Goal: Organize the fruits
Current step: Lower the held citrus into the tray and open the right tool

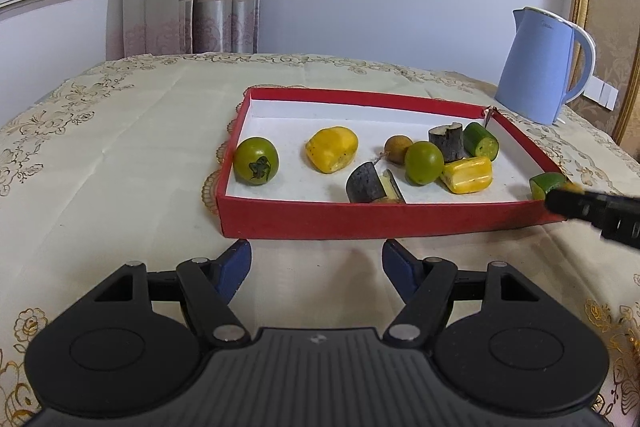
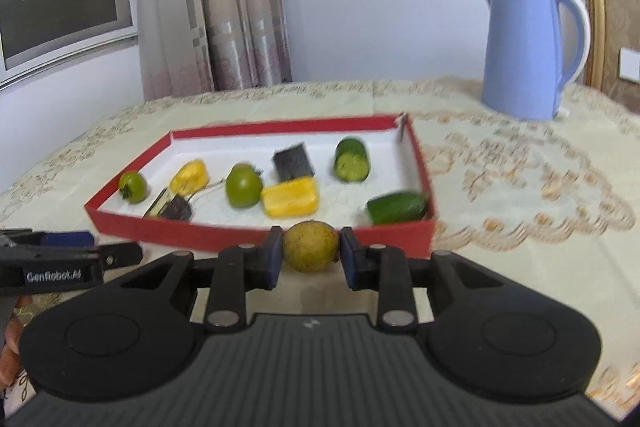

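A shallow red box (image 1: 360,221) with a white floor sits on the tablecloth. It holds a green tomato (image 1: 256,161), a yellow pepper piece (image 1: 332,149), a brown longan (image 1: 397,149), a round green fruit (image 1: 424,163), dark eggplant chunks (image 1: 370,183), another yellow piece (image 1: 468,175) and cucumber pieces (image 1: 481,141). My left gripper (image 1: 316,263) is open and empty just short of the box's near wall. My right gripper (image 2: 311,253) is shut on a round yellow-green fruit (image 2: 311,246), close to the box's near wall (image 2: 240,237) by its right corner.
A light blue kettle (image 1: 540,67) stands behind the box at the right, also in the right wrist view (image 2: 528,51). The embroidered cloth (image 1: 120,167) covers the table to the left. Curtains and a window are behind. A hand (image 2: 12,331) shows at the left edge.
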`<state>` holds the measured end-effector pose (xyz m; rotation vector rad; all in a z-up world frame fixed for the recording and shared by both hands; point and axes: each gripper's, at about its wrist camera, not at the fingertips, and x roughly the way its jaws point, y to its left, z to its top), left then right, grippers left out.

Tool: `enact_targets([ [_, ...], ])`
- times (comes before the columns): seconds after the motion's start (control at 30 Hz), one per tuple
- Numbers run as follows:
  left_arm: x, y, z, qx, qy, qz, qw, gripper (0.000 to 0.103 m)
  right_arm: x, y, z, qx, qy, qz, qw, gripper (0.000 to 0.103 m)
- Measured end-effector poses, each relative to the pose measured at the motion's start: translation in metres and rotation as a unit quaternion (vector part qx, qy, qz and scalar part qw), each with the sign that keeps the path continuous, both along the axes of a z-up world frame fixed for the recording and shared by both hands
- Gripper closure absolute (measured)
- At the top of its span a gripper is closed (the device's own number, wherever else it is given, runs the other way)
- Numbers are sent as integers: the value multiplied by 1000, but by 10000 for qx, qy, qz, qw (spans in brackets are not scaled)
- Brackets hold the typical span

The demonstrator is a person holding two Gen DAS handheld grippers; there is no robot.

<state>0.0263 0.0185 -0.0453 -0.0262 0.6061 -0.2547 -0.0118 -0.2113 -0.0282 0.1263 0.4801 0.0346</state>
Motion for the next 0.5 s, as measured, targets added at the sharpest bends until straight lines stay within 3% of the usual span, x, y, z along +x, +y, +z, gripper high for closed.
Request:
enact_targets([
  [0.3,0,-1,-1,19,7,-22,10000,31,13,-9,14,-187,-89,-107,9997,74],
  [0.5,0,-2,-1,9,29,-36,10000,31,41,-9,18,-420,84,-89,9990,74],
])
